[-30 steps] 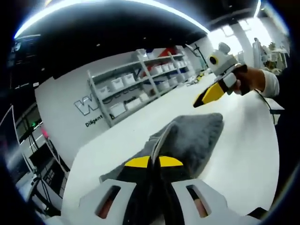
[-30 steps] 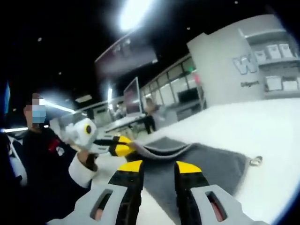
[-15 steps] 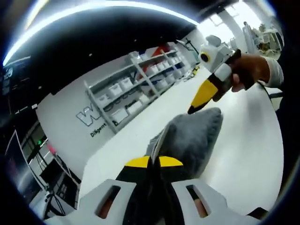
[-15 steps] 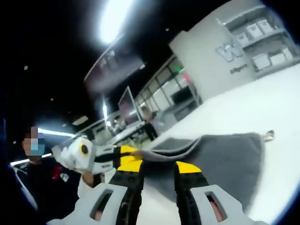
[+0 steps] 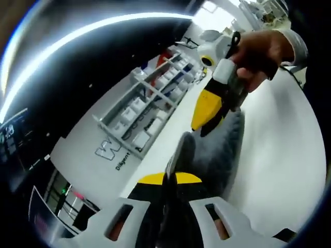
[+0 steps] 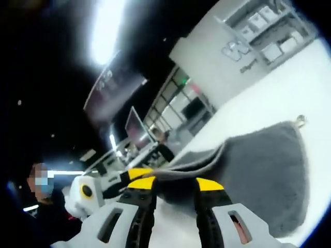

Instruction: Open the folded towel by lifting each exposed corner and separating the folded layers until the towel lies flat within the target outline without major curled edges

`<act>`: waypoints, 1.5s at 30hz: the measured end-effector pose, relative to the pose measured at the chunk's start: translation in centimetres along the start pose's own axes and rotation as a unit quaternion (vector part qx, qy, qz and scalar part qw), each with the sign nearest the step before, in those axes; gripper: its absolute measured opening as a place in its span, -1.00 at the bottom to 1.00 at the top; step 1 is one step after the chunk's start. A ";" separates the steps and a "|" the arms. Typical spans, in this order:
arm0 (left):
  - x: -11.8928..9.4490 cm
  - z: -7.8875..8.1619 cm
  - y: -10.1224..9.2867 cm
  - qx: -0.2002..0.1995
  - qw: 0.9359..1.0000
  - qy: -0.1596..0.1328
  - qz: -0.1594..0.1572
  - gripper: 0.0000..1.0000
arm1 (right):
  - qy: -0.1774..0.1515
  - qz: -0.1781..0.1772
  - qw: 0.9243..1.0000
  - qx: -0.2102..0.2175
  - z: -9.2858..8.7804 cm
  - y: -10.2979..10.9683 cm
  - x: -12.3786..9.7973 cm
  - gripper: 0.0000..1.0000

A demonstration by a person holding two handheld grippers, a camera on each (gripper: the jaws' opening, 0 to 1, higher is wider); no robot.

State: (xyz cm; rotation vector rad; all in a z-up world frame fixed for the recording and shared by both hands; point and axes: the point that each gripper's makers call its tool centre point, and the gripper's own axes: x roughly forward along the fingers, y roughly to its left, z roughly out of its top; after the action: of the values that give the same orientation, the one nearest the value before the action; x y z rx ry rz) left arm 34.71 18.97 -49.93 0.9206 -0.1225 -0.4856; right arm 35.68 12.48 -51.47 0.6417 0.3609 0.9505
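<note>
The grey towel [image 5: 217, 150], spread on the white table [image 5: 282, 155] mid-frame, is pinched at its near edge by the closed left gripper [image 5: 169, 179], while the right gripper [image 6: 175, 184], jaws parted, is poised just before another raised edge.

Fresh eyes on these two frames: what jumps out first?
The grey towel draped across the white table, one edge pinched and lifted by the left gripper, whose yellow-tipped jaws are shut on it. In the left gripper view, the right gripper, held in a hand, reaches in over the towel's far end; its jaws look open in its own view. Behind, shelving with white bins stands against a grey wall.
</note>
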 end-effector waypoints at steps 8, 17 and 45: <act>0.0 0.6 0.3 0.045 0.999 -0.011 0.015 -0.92 | -0.025 0.006 0.999 0.048 0.4 0.4 0.0 -0.48; 0.1 1.2 0.2 0.118 0.992 -0.018 0.035 -0.92 | -0.039 0.005 0.991 0.126 0.1 0.5 0.2 -0.49; 0.2 1.1 -0.3 0.166 0.985 -0.017 0.038 -0.92 | -0.047 -0.010 0.989 0.138 -1.2 0.2 0.1 -0.85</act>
State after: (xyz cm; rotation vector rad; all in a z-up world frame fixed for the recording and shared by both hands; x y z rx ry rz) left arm 34.42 17.95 -49.53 1.2292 -0.2734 -0.4170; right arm 34.96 13.11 -52.21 0.9303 0.4181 0.8543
